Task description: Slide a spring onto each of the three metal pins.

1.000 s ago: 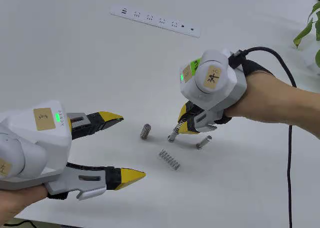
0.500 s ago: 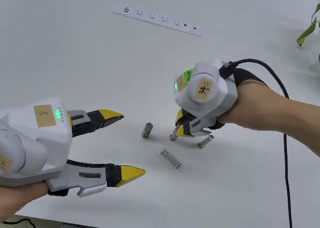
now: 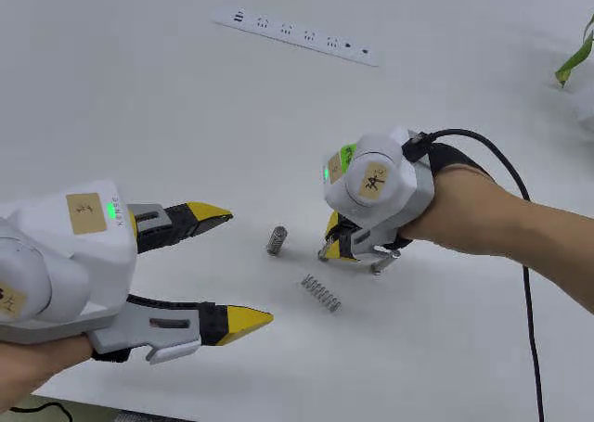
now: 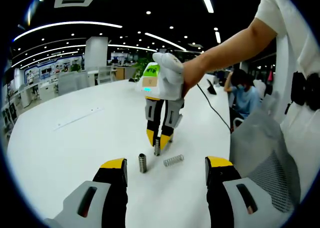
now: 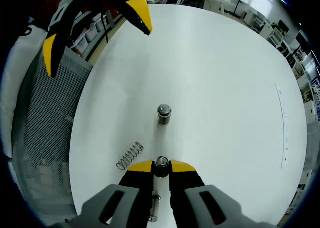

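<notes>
Gripping a spring-wrapped pin [image 5: 161, 164] between its closed yellow tips, the right gripper [image 5: 161, 168] points down at the white tabletop [image 5: 215, 77]. A second pin [image 5: 164, 114], upright with a spring around it, stands just ahead of those tips, a loose spring [image 5: 130, 156] lies flat just to their left, and a bare pin [image 5: 155, 203] lies under the gripper, behind the tips. The left gripper [image 3: 237, 269] hovers with jaws spread wide and empty, the second pin and loose spring ahead of it, near its tips.
</notes>
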Available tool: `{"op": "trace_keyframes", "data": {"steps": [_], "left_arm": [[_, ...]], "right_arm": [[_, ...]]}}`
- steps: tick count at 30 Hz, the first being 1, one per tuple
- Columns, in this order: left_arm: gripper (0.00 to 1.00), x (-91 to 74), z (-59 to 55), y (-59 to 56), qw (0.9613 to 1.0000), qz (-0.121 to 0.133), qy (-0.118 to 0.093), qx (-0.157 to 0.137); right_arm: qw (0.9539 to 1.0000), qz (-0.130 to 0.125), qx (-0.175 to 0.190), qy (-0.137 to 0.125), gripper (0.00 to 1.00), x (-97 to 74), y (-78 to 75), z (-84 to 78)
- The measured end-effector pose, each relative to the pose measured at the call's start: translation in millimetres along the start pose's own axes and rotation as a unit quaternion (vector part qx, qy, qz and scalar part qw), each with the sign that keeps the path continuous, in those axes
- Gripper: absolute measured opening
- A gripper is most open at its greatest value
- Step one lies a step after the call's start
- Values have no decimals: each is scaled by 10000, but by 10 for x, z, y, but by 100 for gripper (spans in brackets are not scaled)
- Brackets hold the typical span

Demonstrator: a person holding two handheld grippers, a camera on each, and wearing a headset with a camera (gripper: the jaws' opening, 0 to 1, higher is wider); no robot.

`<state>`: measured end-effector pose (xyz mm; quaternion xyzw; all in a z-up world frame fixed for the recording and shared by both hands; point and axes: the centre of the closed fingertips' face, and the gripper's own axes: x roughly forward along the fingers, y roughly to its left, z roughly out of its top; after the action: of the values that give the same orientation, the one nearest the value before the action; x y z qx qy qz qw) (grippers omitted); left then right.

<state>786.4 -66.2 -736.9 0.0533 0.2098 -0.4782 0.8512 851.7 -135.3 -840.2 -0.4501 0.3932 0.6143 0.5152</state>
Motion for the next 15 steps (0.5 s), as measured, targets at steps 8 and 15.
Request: {"op": "trace_keyframes", "data": {"steps": [8, 15], "left_arm": [[64, 1, -2, 0, 10000, -6, 13, 8], [64, -4, -5, -2, 10000, -16, 37, 24]], "right_arm": [[10000, -16, 36, -12, 12, 37, -4, -15], [10000, -2, 56, -26, 13, 54, 4, -17]]}}
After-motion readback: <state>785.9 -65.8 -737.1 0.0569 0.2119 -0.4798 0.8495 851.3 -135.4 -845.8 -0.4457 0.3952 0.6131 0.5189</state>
